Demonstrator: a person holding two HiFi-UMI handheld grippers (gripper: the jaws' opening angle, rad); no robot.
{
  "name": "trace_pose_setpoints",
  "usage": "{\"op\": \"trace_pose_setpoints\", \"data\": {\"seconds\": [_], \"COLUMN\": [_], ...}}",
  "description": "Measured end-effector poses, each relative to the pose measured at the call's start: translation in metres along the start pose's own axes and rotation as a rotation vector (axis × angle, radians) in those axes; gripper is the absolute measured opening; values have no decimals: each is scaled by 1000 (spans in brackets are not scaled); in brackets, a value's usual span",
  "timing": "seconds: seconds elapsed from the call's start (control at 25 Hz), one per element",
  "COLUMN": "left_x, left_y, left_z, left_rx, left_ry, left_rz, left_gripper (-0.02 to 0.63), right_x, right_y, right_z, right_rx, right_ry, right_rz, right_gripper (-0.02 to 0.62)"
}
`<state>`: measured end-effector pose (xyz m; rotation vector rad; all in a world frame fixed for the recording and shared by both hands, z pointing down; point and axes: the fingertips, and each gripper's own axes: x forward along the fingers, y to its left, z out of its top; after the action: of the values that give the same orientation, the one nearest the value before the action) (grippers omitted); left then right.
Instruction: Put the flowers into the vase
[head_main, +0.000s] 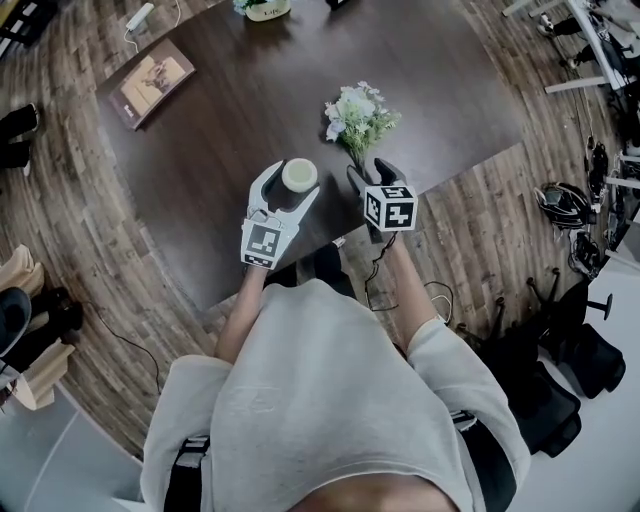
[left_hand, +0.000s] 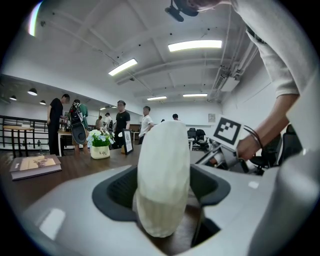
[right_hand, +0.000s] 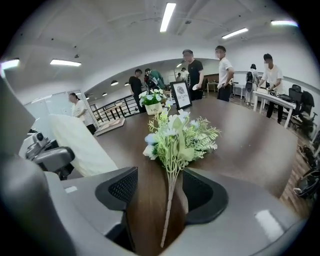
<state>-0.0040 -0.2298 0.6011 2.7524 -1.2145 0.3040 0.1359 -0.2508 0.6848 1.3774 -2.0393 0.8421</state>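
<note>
My left gripper (head_main: 288, 195) was clamped on the cream-white, ribbed ceramic vase (head_main: 299, 175). In the left gripper view both dark pads sat against the sides of the vase (left_hand: 163, 175), which stood upright between them. It was over the near part of the dark brown wooden table (head_main: 230, 120), close to the edge in front of me.

My right gripper (head_main: 370, 178) was just beside it, with its jaws standing apart. The thin pale stems (right_hand: 169, 205) of the bunch of white and pale blue artificial flowers with green leaves (right_hand: 177, 137) ran down between the jaws, nearer the right-hand pad. A clear gap of table showed on the other side, so the pads were not pressing on them. The flower heads (head_main: 360, 115) pointed away from me across the table, just beyond the jaw tips. The bunch appeared to lie on the wood.

Further off to my left lay a brown hardback book (head_main: 152, 80), and a small white pot of flowers (head_main: 265, 8) stood at the far edge.
</note>
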Motion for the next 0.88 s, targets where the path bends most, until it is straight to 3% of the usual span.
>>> {"op": "trace_pose_setpoints", "data": {"seconds": [0.2,0.44,0.68,0.88], "left_x": [0,0,0,0], "left_y": [-1,-1,-2,0], "left_z": [0,0,0,-1], "left_rx": [0,-1,-1,0], "left_ry": [2,1,2,4], "left_rz": [-1,-3,-5,-9], "left_gripper": [322,322,322,322], "right_x": [27,45,52,57], "right_y": [-15,-22,-32,-32], "right_z": [11,12,10,10], "right_rx": [15,38,36,36], "right_ry": [56,117,179,197], "right_rz": [1,5,-15,-3], "right_gripper": [352,359,201,109]}}
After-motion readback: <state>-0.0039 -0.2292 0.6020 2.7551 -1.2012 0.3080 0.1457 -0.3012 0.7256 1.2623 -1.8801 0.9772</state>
